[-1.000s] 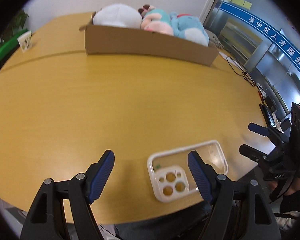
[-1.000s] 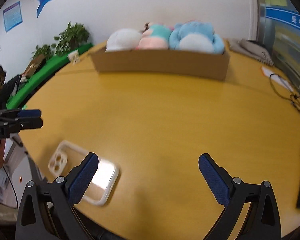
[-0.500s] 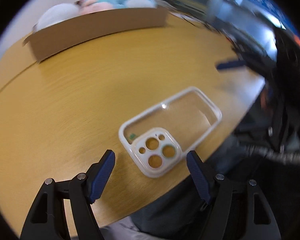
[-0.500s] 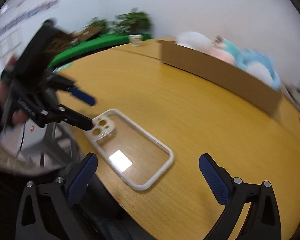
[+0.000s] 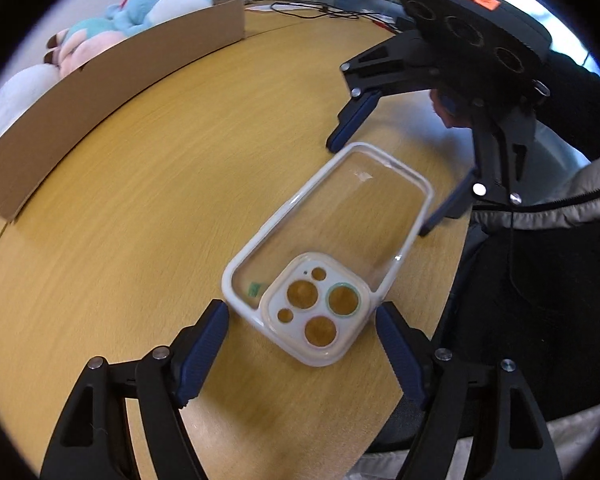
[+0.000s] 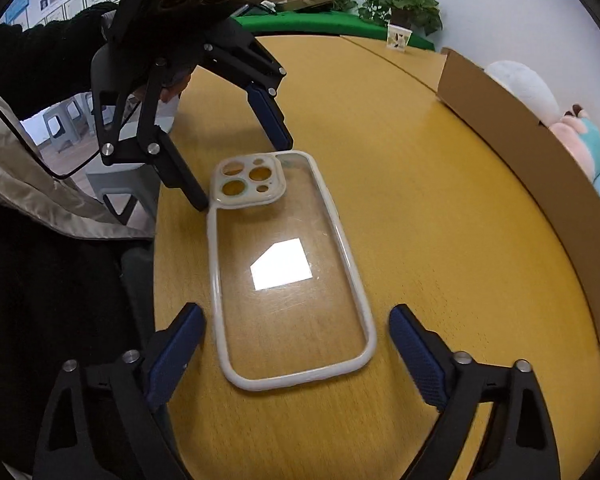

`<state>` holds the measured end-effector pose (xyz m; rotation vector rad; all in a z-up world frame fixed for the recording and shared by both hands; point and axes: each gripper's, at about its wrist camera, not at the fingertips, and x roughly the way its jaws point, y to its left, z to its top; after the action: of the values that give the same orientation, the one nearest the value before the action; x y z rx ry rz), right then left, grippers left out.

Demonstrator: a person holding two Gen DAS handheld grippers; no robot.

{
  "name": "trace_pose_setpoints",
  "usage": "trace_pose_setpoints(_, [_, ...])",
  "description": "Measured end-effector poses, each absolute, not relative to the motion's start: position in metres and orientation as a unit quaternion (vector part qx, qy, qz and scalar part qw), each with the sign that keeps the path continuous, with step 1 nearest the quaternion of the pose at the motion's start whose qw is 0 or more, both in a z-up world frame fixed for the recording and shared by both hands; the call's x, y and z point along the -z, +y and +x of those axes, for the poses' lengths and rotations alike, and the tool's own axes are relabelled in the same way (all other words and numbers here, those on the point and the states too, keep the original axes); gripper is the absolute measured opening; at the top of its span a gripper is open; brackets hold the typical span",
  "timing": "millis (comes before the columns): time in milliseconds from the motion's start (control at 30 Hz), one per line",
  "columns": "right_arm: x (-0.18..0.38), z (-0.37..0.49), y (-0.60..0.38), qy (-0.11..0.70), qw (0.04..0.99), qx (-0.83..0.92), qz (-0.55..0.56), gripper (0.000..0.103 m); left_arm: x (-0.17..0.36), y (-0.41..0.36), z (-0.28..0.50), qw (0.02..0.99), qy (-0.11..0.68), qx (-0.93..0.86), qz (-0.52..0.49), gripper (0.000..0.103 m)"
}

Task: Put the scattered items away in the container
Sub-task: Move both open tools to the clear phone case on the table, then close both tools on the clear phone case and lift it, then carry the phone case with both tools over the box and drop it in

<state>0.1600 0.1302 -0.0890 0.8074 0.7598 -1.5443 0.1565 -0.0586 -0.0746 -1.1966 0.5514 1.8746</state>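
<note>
A clear phone case (image 5: 328, 252) with a white rim lies flat near the front edge of the wooden table; it also shows in the right wrist view (image 6: 284, 268). My left gripper (image 5: 302, 320) is open, its jaws either side of the case's camera end. My right gripper (image 6: 294, 324) is open, its jaws either side of the case's other end. Each gripper shows in the other's view, the right (image 5: 384, 184) and the left (image 6: 244, 172). The long cardboard box (image 5: 112, 80) stands at the far side, also in the right wrist view (image 6: 540, 168).
Plush toys (image 5: 140, 20) fill the box, seen also in the right wrist view (image 6: 560, 120). Cables (image 5: 316, 12) lie behind the box. A small cup (image 6: 398, 36) and plants (image 6: 400, 4) stand at the table's far end. The person's dark jacket (image 5: 540, 280) is beside the table edge.
Both grippers have swung towards the phone case and come down around its two ends. The case has not moved.
</note>
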Motion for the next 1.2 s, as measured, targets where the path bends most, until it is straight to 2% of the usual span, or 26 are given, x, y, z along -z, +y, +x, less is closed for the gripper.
trace_pose_setpoints(67, [0.088, 0.155, 0.134, 0.324, 0.59, 0.653, 0.347, 0.085, 0.07, -0.057, 0.153, 0.424, 0.234, -0.741, -0.464, 0.076])
trace_pose_setpoints(167, [0.089, 0.151, 0.139, 0.332, 0.599, 0.641, 0.346, 0.085, 0.071, -0.05, 0.144, 0.457, 0.249, -0.718, -0.462, 0.076])
trace_pose_setpoints(267, [0.087, 0.148, 0.138, 0.345, 0.608, 0.625, 0.347, 0.085, 0.076, -0.041, 0.138, 0.482, 0.266, -0.692, -0.467, 0.081])
trace_pose_setpoints(767, [0.082, 0.135, 0.138, 0.366, 0.628, 0.592, 0.349, 0.085, 0.068, -0.034, 0.138, 0.511, 0.3, -0.666, -0.453, 0.078])
trace_pose_setpoints(900, [0.066, 0.131, 0.14, 0.385, 0.617, 0.601, 0.33, 0.085, 0.037, -0.035, 0.131, 0.507, 0.316, -0.681, -0.424, 0.078])
trace_pose_setpoints(1200, [-0.032, 0.072, 0.147, 0.427, 0.581, 0.644, 0.255, 0.084, -0.076, -0.044, 0.058, 0.478, 0.393, -0.709, -0.337, 0.075])
